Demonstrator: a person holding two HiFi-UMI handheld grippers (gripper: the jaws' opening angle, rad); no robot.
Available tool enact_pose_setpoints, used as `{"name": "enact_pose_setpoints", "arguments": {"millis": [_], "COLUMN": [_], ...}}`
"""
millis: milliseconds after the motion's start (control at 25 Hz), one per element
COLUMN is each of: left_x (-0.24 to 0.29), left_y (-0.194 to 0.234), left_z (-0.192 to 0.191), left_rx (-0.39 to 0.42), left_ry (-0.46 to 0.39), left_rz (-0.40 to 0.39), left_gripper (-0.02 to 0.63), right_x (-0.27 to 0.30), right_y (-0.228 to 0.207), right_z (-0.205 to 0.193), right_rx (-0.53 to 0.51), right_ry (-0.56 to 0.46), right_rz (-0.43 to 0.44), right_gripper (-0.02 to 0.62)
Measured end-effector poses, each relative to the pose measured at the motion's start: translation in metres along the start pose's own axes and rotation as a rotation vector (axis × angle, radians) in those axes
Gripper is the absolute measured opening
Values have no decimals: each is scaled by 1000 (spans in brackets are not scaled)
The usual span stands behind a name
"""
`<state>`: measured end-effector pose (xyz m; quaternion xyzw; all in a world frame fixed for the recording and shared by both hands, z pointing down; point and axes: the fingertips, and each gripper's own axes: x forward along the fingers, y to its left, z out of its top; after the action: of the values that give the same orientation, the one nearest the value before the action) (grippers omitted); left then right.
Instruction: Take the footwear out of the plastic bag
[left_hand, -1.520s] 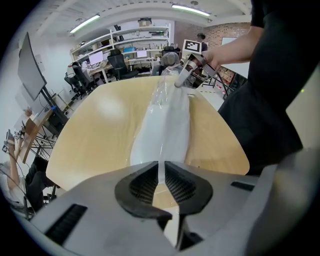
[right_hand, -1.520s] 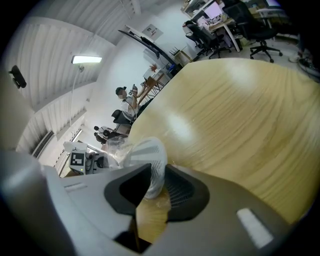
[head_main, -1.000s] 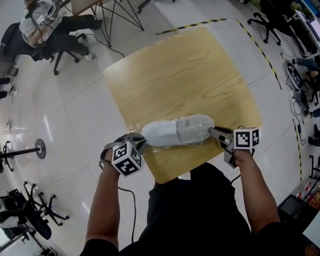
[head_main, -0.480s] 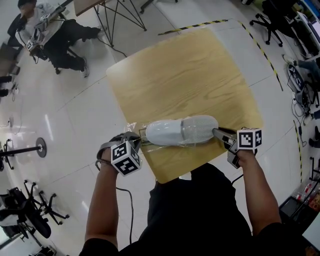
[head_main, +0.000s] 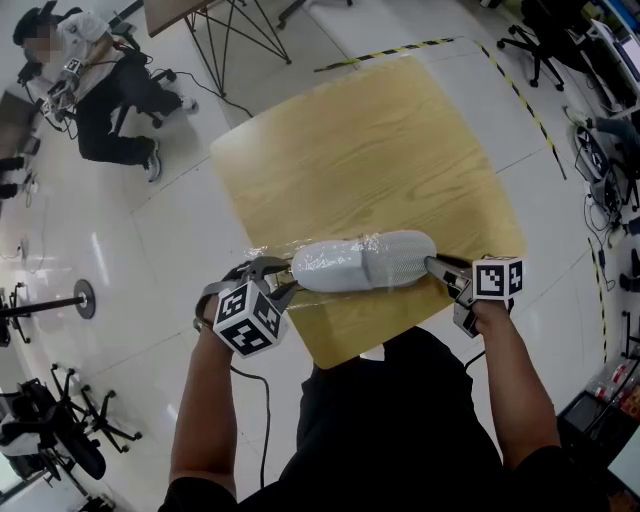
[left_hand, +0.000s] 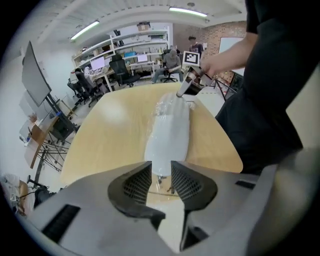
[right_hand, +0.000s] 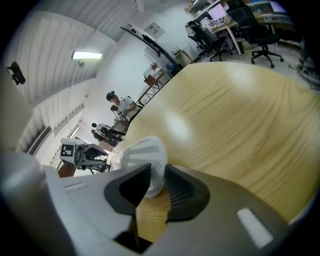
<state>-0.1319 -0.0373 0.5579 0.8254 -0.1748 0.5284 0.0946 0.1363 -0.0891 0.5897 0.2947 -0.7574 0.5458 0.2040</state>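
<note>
A white slipper (head_main: 365, 262) lies in a clear plastic bag (head_main: 272, 258) near the front edge of the wooden table (head_main: 370, 150). My right gripper (head_main: 432, 265) is shut on the slipper's heel end; in the right gripper view the ribbed white heel (right_hand: 145, 160) sits pinched between the pads of that gripper (right_hand: 156, 185). My left gripper (head_main: 283, 290) hangs just off the toe end, and its jaws have just been opening. Its pads (left_hand: 140, 182) stand apart with only the bag's loose film showing beyond them. The slipper (left_hand: 170, 135) stretches away toward the right gripper (left_hand: 186, 90).
A person (head_main: 100, 75) sits on the floor at the far left, beside black trestle legs (head_main: 235, 35). Office chairs (head_main: 535, 45) and yellow-black floor tape (head_main: 400, 47) lie beyond the table. A round-based stand (head_main: 60, 300) is on the left.
The left gripper's jaws have opened and it has drawn back from the bag's toe end, toward me. The right gripper has kept still on the heel. The person in the background has shifted.
</note>
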Motion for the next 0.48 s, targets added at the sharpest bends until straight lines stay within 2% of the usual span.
{"name": "enact_pose_setpoints", "arguments": {"millis": [160,280,480], "left_x": [31,44,55], "left_y": [-2,-4,-12], "left_z": [17,26,24], "left_rx": [39,38,63], "left_ry": [11,5,54], "left_rz": [-48,-74,-97], "left_gripper": [118,94,75], "right_x": [1,3,-1], "right_y": [-1,1,0], "right_z": [-2,-1,-2], "right_rx": [6,9,4], "right_ry": [-1,-4,-6], "right_rz": [1,5,11], "right_gripper": [93,92,92]}}
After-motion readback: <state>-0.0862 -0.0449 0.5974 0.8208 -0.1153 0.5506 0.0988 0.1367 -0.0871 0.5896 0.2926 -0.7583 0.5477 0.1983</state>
